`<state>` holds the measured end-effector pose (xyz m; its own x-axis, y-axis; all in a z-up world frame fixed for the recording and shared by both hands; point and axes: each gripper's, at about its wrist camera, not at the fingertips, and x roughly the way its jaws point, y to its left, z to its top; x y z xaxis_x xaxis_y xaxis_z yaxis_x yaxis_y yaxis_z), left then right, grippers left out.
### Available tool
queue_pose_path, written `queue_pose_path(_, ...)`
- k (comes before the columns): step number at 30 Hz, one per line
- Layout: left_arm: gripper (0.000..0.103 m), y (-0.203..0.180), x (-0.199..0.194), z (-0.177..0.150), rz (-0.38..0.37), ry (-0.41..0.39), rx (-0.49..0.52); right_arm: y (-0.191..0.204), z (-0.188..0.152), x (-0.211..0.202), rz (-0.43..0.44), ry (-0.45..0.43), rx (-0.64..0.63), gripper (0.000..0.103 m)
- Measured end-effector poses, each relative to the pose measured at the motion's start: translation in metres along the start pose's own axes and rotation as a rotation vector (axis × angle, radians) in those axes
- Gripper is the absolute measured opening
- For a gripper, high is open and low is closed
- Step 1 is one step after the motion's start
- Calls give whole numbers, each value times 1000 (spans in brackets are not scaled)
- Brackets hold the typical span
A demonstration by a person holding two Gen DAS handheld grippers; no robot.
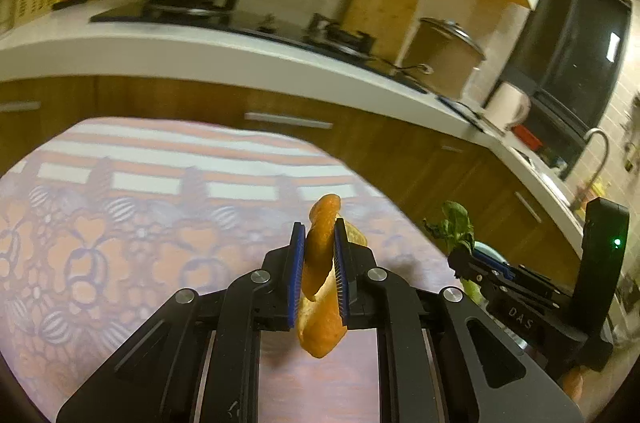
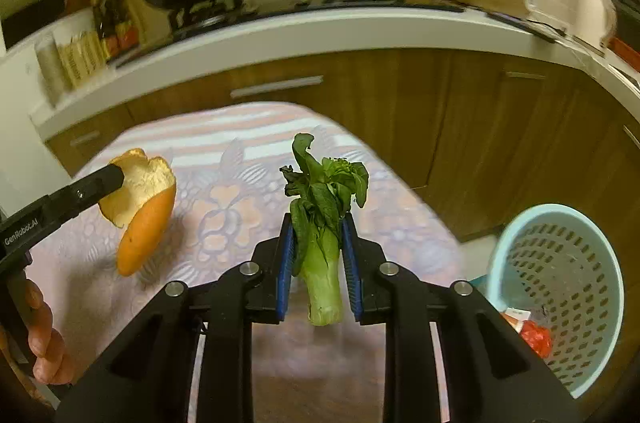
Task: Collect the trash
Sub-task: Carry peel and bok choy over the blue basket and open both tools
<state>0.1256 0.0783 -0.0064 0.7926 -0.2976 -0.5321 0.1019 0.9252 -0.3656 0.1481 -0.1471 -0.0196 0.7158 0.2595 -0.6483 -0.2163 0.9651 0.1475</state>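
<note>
Peel [image 1: 320, 287] and greens [image 2: 322, 243] sit clamped between each hand-held gripper's pads.

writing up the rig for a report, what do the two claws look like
Both claws, left and right, are matte black linkage frames with silver pivot bolts and ribbed blue pads. The right's body shows white "DAS" lettering and a green light; the left's side reads "GenRobot.AI".

The left gripper [image 1: 318, 243] jaws pinch an orange peel [image 1: 320, 279] above the patterned tabletop [image 1: 120, 223]. At right, the right gripper [image 1: 460, 259] holds a leafy green vegetable [image 1: 456, 223]
</note>
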Motion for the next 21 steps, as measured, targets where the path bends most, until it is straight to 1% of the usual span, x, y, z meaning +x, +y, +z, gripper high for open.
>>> queue_pose_path(4,12,-32,0,5,-28,-5,40,-30,2,-21,-15,-28,46,20)
queue_pose_path(7,12,-61,8,6,-76,3,60,-57,1,-37,-28,-43,84,20)
queue_pose_path(11,12,-101,20,3,-112,10,93,-100,-5,-59,-74,-69,125,20)
queue_pose_path(14,12,-135,36,-1,-161,42,118,-132,-13,-71,-107,-77,166,20)
queue_pose_path(17,12,-167,52,-8,-191,66,155,-162,-22,-79,-135,-75,215,20)
queue_pose_path(21,12,-203,72,-21,-221,101,184,-198,-36,-82,-136,-49,294,20)
